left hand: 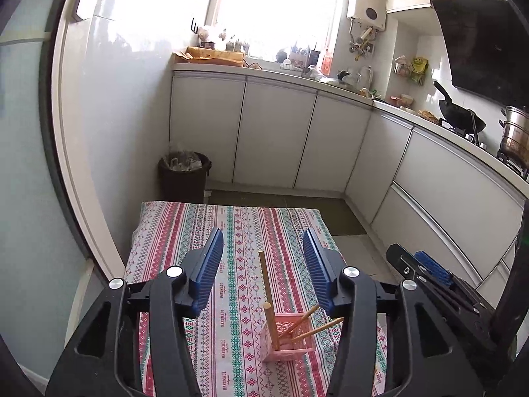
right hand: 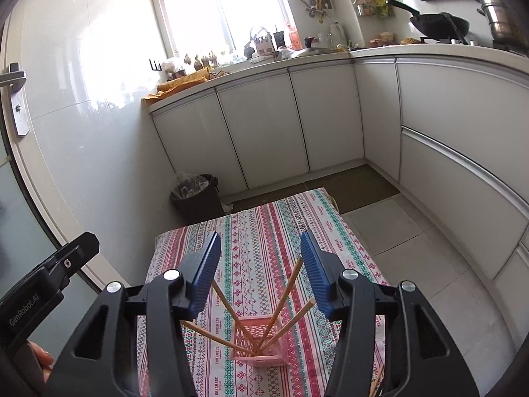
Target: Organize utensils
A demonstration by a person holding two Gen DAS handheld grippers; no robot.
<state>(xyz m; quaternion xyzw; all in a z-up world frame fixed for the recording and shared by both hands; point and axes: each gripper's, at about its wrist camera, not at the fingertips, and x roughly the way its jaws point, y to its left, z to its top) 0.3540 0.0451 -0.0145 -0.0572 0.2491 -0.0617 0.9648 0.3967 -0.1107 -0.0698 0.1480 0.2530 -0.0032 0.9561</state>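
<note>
Four wooden chopsticks stand in a small pink basket, their ends fanned out to different sides. The basket sits on the surface, which is covered by a striped patterned cloth, and it lies just below and between the blue pads of the right claw. This claw is released: its pads stand apart and press on nothing, though the upper ends of two chopsticks rise near them. In the left wrist view, the same basket is below the left claw, a little toward its right pad. There one chopstick stands nearly upright between the pads and touches neither. The left claw is released too, and empty. Near the right claw's right arm, at the bottom edge, more chopstick ends show. Beyond the surface, a dark bin stands on the floor beside white cabinets.
</note>
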